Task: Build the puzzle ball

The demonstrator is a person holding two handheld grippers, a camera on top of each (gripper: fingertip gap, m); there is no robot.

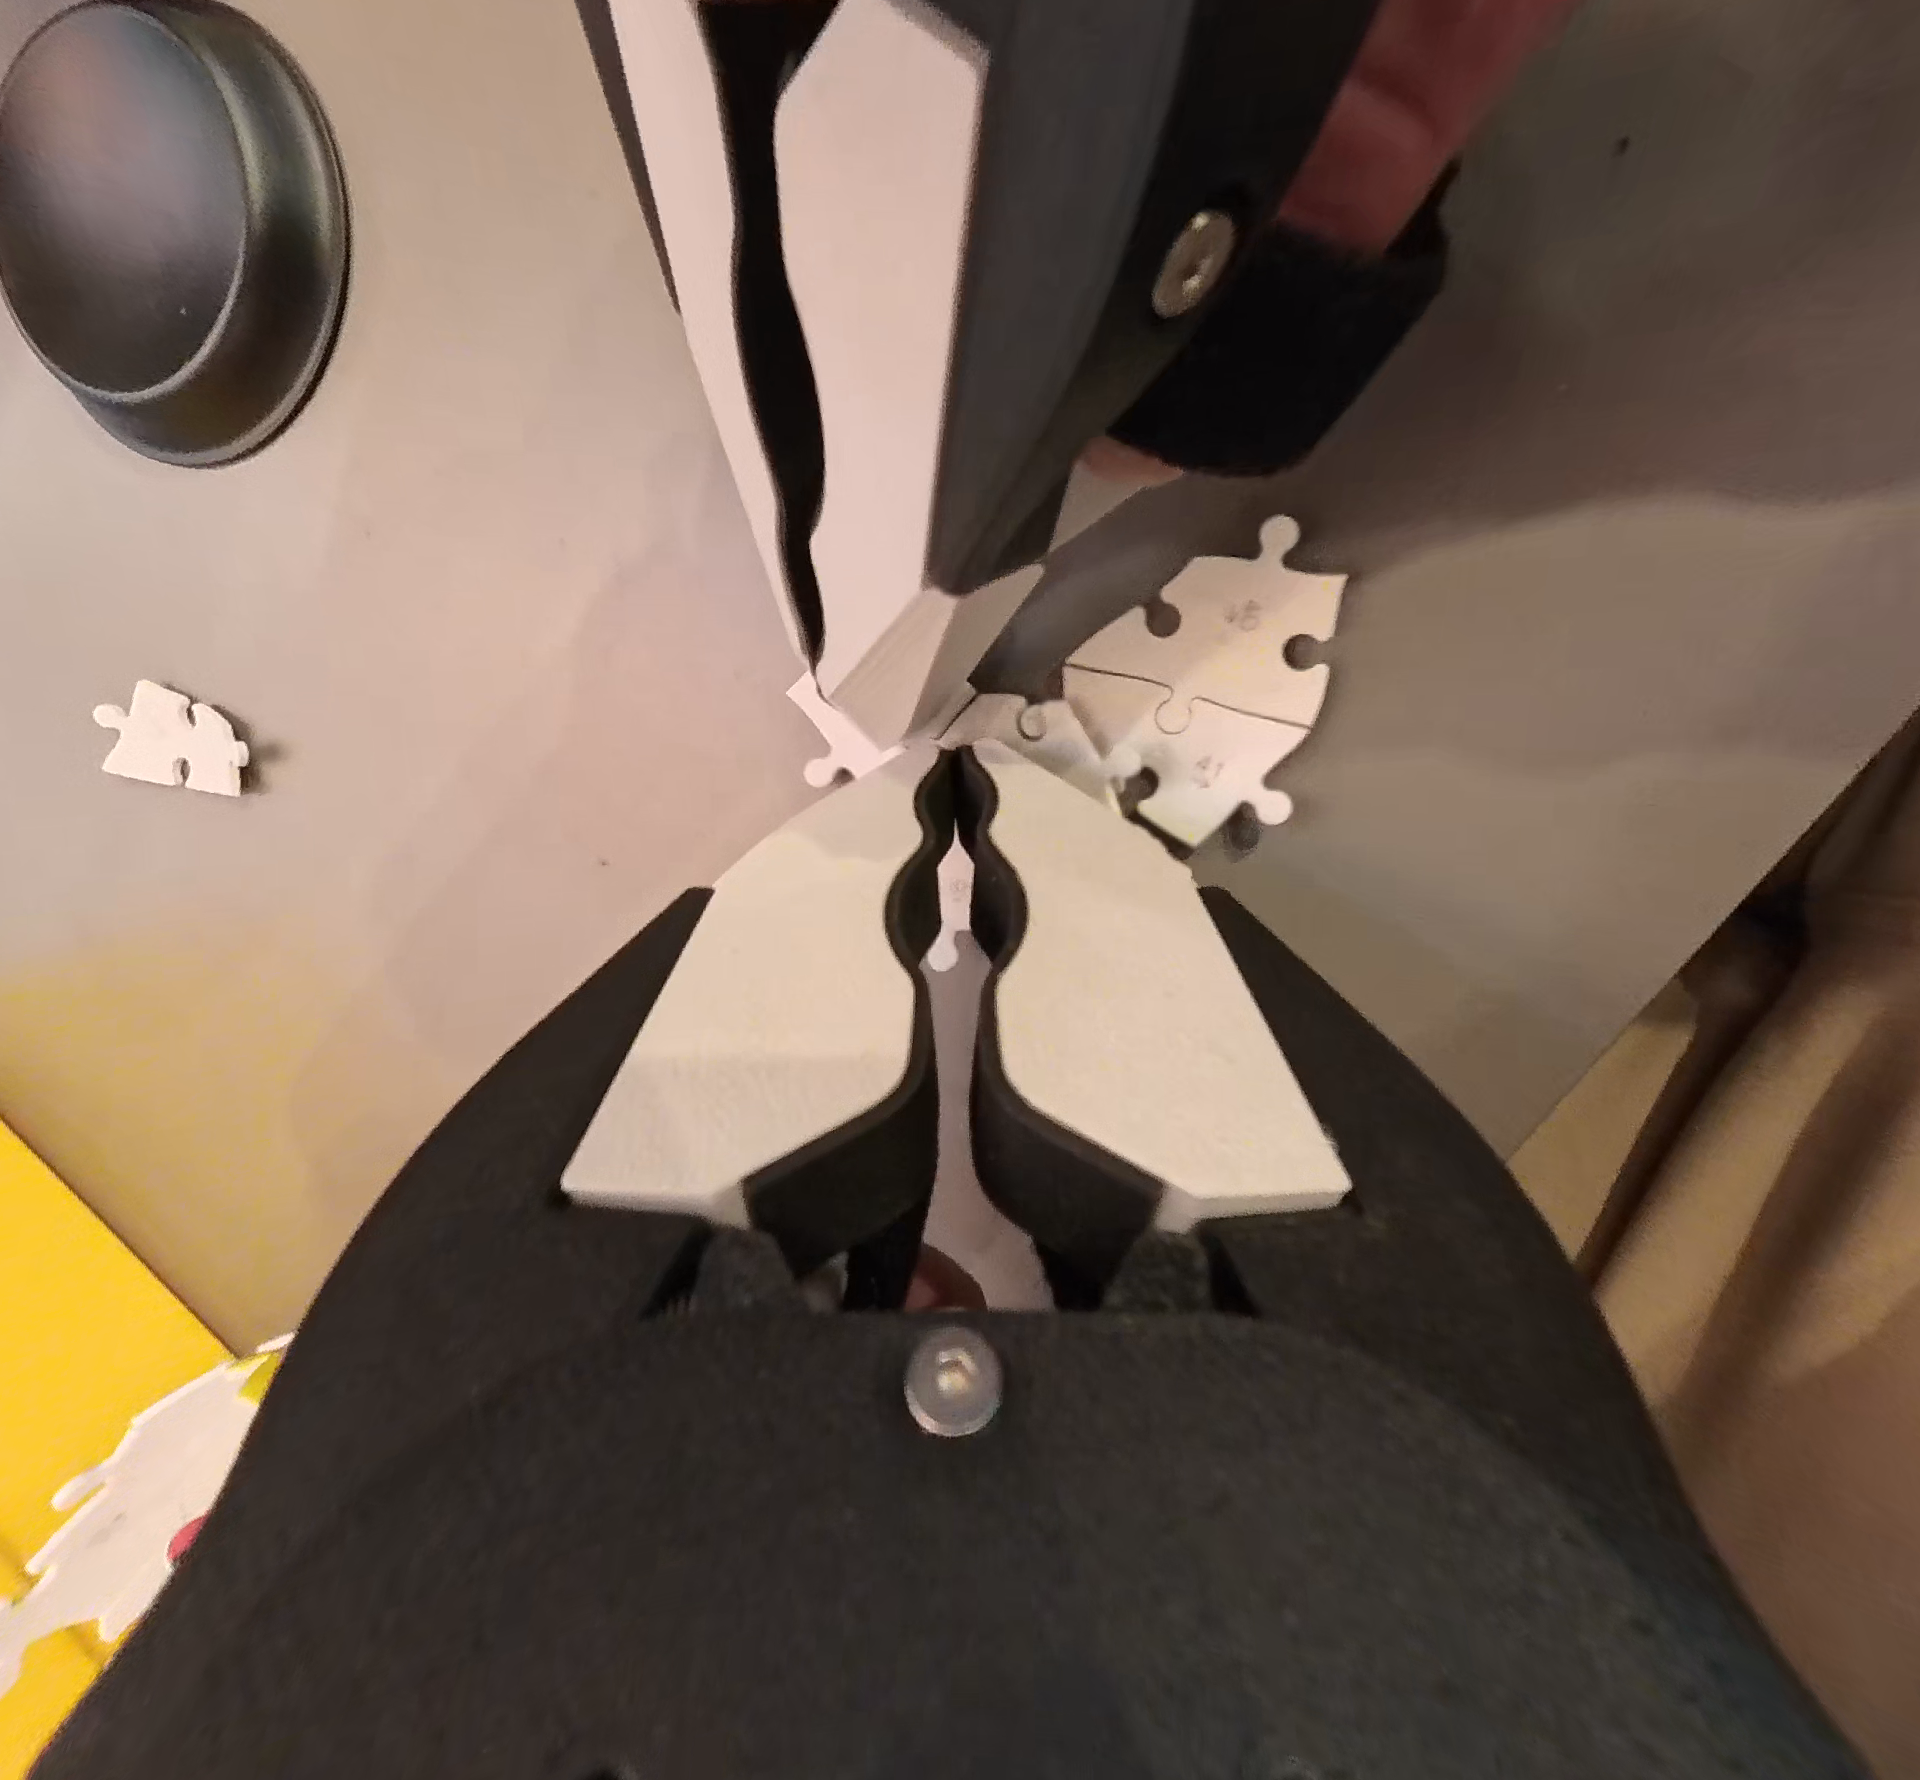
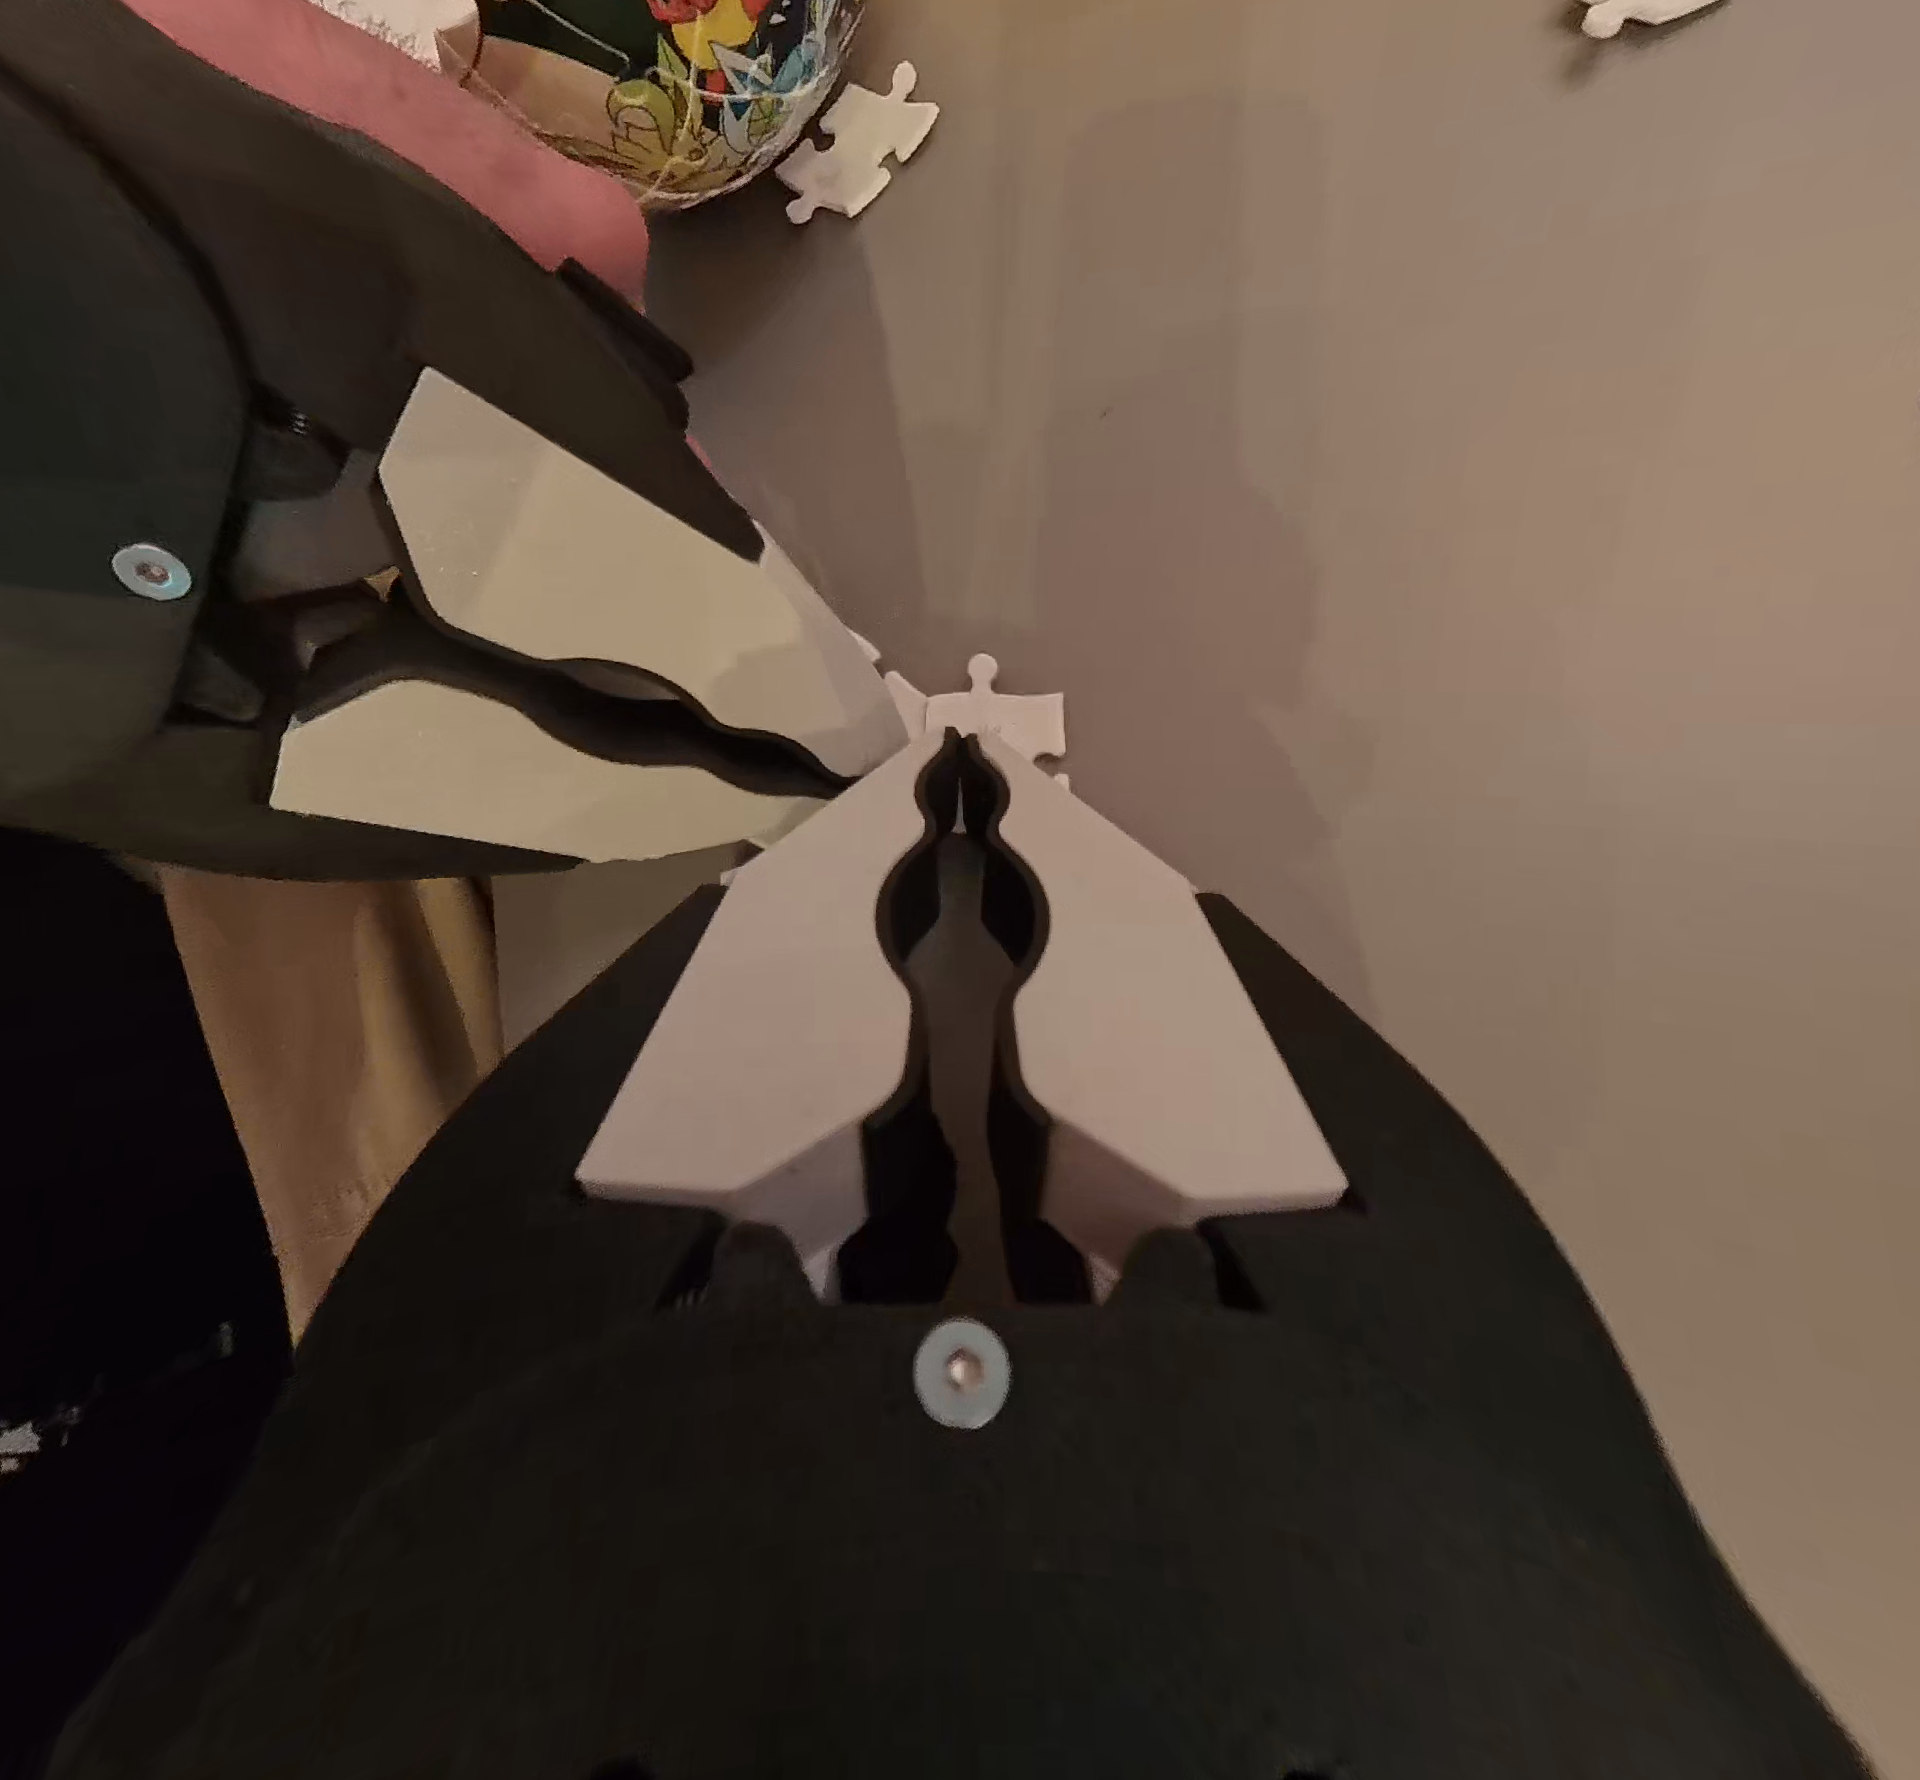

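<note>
In the left wrist view a dark round dish (image 1: 166, 229) sits at the upper left on the grey bench (image 1: 468, 504), with a loose white puzzle piece (image 1: 171, 728) below it at mid left. At lower centre the left tongs (image 1: 954, 762) reach up the frame, nearly shut, nipping a thin white piece (image 1: 954, 899) edge-on. The right tongs (image 1: 883, 702) come down from the top, tips meeting the left ones and pinching a small white tab piece (image 1: 831, 743). A joined cluster of white pieces (image 1: 1216, 691) lies just right of the tips.

In the right wrist view the left tongs (image 2: 852, 774) enter from the left, almost closed. The partly built puzzle ball (image 2: 675, 16) rests at the upper left. The right tongs (image 2: 961, 748) at centre are closed on a white piece (image 2: 1003, 707).
</note>
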